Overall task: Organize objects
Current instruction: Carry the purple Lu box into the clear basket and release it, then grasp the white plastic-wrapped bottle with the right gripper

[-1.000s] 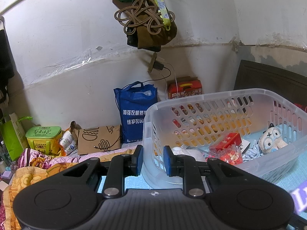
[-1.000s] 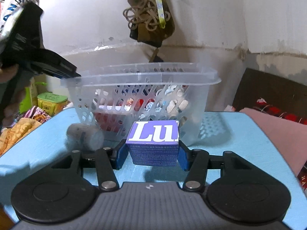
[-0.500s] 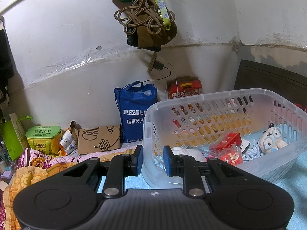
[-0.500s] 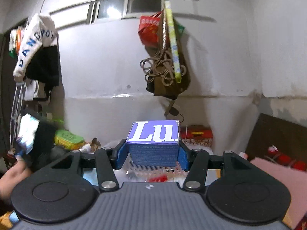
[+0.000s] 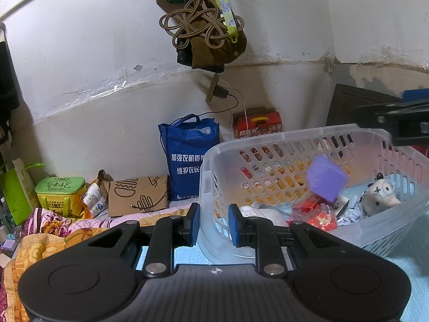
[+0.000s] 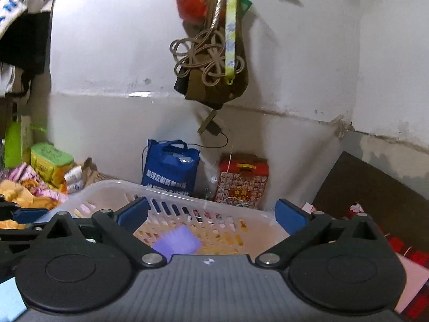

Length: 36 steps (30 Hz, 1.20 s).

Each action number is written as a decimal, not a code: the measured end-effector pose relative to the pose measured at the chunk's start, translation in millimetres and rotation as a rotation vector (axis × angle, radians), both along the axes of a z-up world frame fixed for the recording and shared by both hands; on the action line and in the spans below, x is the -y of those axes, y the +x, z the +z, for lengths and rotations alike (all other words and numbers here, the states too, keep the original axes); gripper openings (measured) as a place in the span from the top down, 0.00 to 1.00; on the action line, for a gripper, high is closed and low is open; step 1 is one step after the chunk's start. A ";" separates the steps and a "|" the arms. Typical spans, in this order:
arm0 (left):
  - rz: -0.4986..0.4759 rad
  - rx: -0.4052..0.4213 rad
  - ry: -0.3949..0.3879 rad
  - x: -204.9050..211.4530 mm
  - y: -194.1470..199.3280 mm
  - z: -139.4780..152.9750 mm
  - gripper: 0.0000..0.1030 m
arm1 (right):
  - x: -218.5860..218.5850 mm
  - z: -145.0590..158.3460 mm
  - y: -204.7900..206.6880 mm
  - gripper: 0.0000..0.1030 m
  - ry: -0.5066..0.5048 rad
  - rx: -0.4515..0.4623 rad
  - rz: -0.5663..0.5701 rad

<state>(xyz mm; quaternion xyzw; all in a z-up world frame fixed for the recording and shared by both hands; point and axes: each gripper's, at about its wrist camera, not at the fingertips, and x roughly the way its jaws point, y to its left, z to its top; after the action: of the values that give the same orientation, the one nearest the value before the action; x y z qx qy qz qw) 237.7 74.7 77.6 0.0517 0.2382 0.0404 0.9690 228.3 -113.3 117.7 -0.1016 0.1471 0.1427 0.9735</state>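
Note:
A clear plastic basket (image 5: 295,134) stands on a light blue surface. My left gripper (image 5: 214,224) is shut on the basket's near left corner, one pad on each side of the wall. Above the basket, my right gripper (image 6: 211,213) has its jaws opening wide, with nothing between the pads. One of its fingers (image 5: 391,112) shows at the right edge of the left wrist view. A purple box (image 5: 325,181), blurred, is in mid-air inside the basket; it appears below the right gripper as the purple box (image 6: 177,242). A plush toy (image 5: 380,197) and red packets (image 5: 313,209) lie in the basket.
Against the wall behind stand a blue bag (image 5: 187,161), a red carton (image 5: 257,120), a brown paper bag (image 5: 136,196) and a green tin (image 5: 60,196). Cords and a bag (image 5: 203,26) hang above. A dark board (image 5: 346,107) leans at the right. A floral blanket (image 5: 53,228) lies left.
My right gripper rose from the surface to above the basket, then opened and let go of the purple box, which now drops into the basket. The left gripper kept still.

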 end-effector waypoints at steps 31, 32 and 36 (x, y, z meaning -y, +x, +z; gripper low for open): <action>-0.012 -0.007 0.004 -1.7 -2.1 0.3 0.74 | -82.4 -132.4 -62.4 0.00 0.148 -0.344 0.055; -0.013 -0.007 0.004 -1.9 -2.1 0.3 0.74 | -84.2 -132.9 -60.2 0.00 0.151 -0.347 0.054; -0.014 -0.009 0.004 -1.9 -1.8 0.2 0.74 | -89.3 -132.2 -52.7 0.06 0.151 -0.347 0.042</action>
<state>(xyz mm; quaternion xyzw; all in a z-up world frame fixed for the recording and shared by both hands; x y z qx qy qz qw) 235.9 76.6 77.8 0.0557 0.2418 0.0341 0.9681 175.6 -24.0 -14.5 -0.0051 0.2992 0.1891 0.9352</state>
